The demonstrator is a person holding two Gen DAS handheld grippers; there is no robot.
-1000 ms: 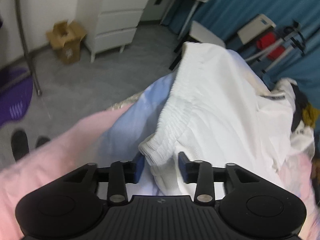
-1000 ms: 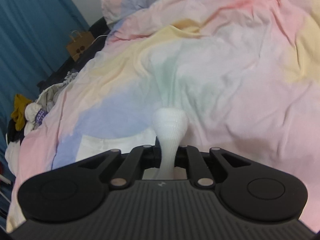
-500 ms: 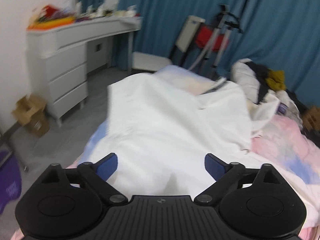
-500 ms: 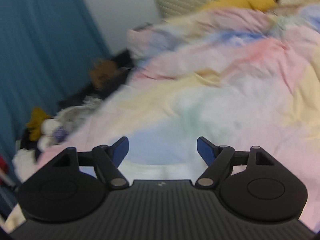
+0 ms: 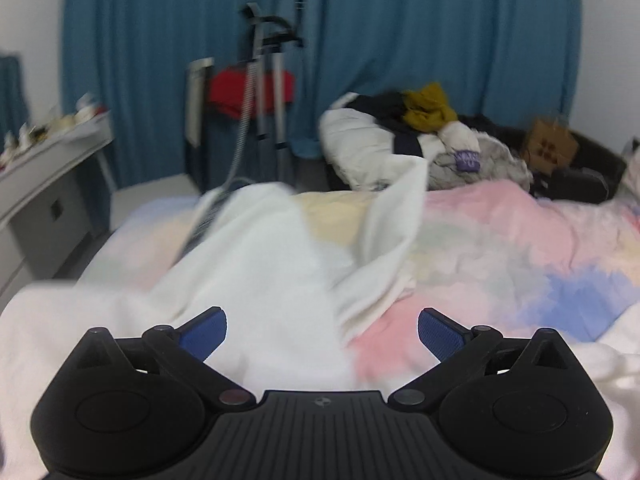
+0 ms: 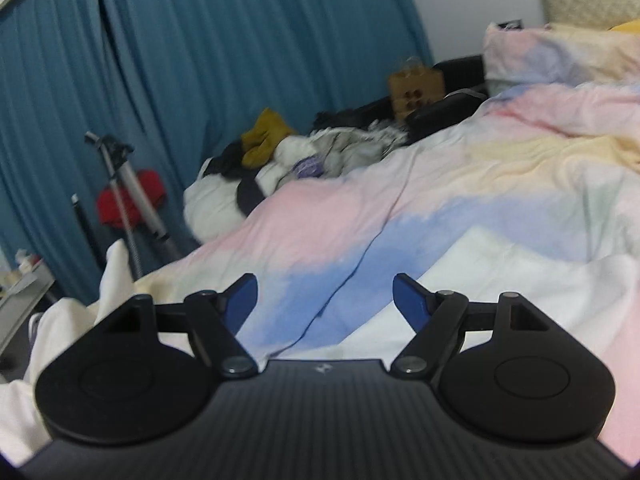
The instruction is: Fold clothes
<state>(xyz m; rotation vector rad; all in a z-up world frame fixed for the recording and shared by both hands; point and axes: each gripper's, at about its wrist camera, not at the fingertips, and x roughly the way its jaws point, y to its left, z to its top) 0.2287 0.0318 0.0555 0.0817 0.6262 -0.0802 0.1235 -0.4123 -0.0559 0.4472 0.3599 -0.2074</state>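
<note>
My left claw (image 5: 322, 330) is spreading wide, its blue pads clear of everything – nothing between them. Just beyond it the rumpled white cotton garment (image 5: 256, 276) lies loose on the bed's pastel pink, yellow and blue duvet (image 5: 500, 248), one corner of the cloth standing up in a fold toward the far side. My right claw (image 6: 325, 300) stands open too, empty, hovering over a blue patch of the duvet with another stretch of white cloth (image 6: 500, 280) spread flat just to its right. At the far edge of the bed sits a heap of unfolded clothes (image 5: 424, 136) – white, black and a mustard-yellow piece on top. Behind it hangs a long teal curtain (image 5: 400, 40), with a grey metal stand (image 5: 266, 92) and something red beside it
</note>
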